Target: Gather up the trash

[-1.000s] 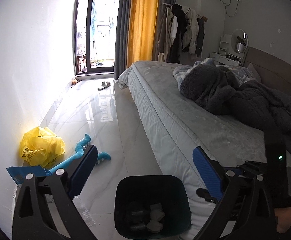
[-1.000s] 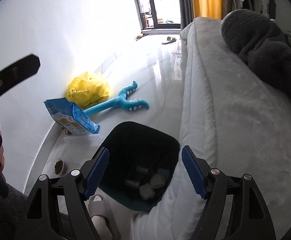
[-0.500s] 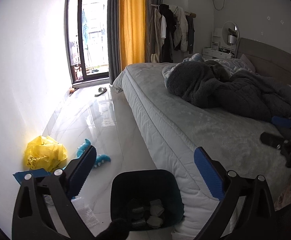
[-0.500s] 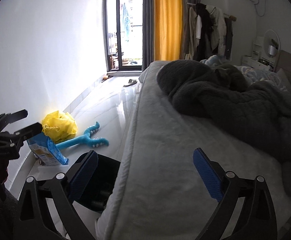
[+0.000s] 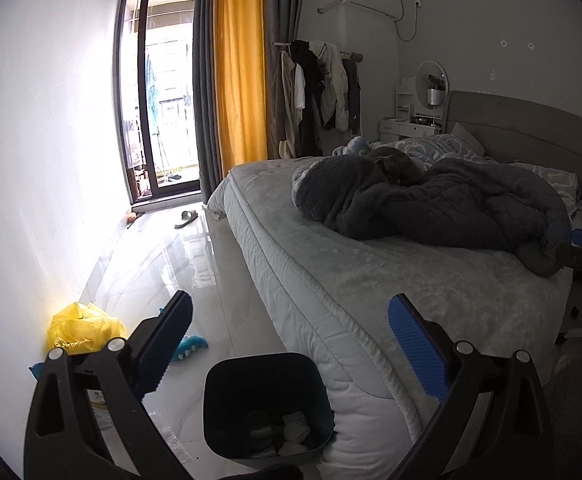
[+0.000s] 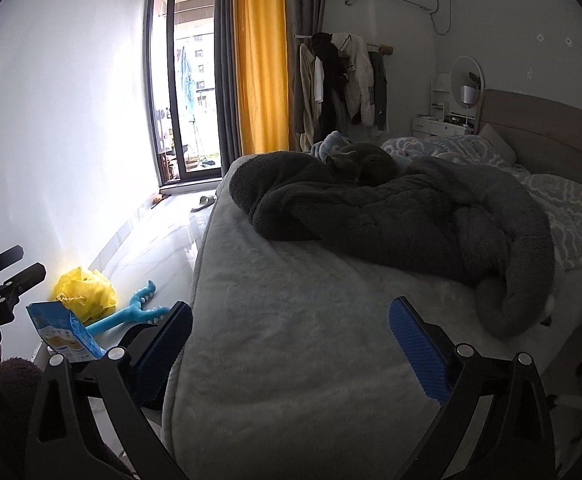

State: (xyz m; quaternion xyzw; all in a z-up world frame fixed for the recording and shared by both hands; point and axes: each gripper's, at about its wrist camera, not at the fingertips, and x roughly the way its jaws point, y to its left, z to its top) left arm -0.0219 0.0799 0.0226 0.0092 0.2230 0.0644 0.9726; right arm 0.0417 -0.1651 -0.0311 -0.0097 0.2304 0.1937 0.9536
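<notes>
Trash bin: dark, square-mouthed plastic with rounded corners, standing on glossy floor tile against the bed, directly below and between the left gripper fingers. Crumpled pale wads lie inside it. Left gripper: released, empty. Right gripper: released, empty, over the plush grey mattress cover. Crinkled yellow plastic bag and blue snack packet lie to its left.
</notes>
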